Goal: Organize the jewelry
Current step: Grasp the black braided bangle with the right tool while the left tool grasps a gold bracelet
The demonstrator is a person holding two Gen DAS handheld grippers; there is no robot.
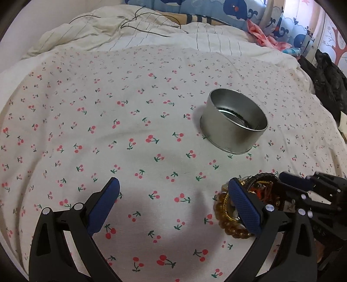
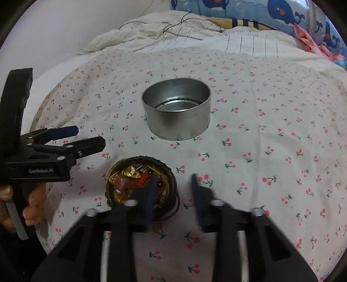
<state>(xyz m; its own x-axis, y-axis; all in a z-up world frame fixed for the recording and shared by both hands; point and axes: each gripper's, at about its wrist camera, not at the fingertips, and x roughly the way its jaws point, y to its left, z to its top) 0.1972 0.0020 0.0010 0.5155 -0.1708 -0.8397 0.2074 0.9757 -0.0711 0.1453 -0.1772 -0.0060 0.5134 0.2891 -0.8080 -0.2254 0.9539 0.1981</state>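
Note:
A pile of bracelets [image 2: 138,180], amber beads, gold and dark braided bands, lies on the cherry-print sheet [image 2: 249,151]. It also shows in the left wrist view [image 1: 234,217], partly behind my left gripper's right finger. A round silver tin [image 2: 176,108] stands open and upright beyond it, also in the left wrist view [image 1: 234,121]. My right gripper [image 2: 172,201] is open and blurred, its left finger over the pile's right edge, holding nothing. My left gripper [image 1: 173,206] is open wide and empty, left of the pile; it shows in the right wrist view [image 2: 76,138].
A striped quilt [image 1: 151,32] with a black cable [image 1: 138,23] is bunched at the far end of the bed. Whale-print pillows [image 2: 271,10] lie behind it. Dark clothing [image 1: 325,80] sits at the right edge.

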